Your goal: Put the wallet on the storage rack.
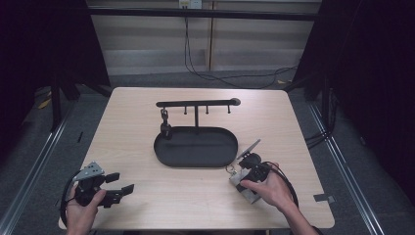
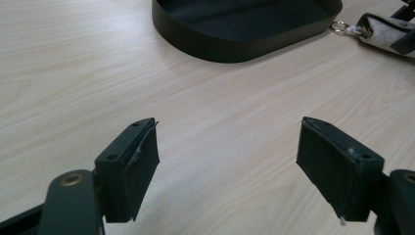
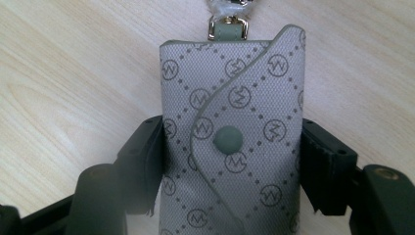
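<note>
The grey key pouch [image 3: 230, 142] lay just right of the black tray [image 1: 195, 147], lengthwise between the right gripper's [image 3: 230, 161] clamping jaws; the left gripper [image 2: 227, 166] gaped empty

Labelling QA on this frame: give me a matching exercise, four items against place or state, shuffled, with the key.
Items:
1. left gripper
2. right gripper
3. oval tray
4. hook rack

States:
A. stands upright from the tray's far side
B. jaws wide apart over bare wood
C. black, lies mid-table
D. jaws against both sides of the grey key pouch

Pairs: 1-B, 2-D, 3-C, 4-A
</note>
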`<action>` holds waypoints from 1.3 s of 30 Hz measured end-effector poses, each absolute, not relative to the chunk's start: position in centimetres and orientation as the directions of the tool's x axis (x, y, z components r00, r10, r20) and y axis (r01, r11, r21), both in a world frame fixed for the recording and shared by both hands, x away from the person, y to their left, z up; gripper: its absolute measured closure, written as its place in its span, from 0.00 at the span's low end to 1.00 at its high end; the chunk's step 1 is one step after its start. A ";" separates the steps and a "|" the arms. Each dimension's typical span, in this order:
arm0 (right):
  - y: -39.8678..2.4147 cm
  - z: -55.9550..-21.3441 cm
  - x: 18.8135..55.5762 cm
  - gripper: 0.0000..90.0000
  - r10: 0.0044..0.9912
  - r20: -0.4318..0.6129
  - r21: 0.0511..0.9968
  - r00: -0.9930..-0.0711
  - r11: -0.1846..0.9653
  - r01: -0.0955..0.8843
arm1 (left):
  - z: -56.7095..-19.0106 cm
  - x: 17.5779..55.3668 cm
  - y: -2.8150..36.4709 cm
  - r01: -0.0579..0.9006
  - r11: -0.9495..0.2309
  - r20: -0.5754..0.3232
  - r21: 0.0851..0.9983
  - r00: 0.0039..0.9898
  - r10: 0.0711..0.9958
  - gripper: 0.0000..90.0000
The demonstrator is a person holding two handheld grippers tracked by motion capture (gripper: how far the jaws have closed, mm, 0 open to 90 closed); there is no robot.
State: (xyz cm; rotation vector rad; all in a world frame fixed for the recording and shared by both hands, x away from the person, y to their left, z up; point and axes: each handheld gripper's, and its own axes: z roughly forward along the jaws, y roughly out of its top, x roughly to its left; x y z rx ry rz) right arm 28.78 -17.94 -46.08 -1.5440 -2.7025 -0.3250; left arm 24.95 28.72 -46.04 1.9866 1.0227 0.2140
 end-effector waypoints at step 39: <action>-20.0 -40.1 30.3 0.38 0.861 0.125 0.137 -0.493 0.477 0.868 | -46.1 25.0 28.7 0.599 -0.276 -0.240 0.751 0.638 0.732 0.26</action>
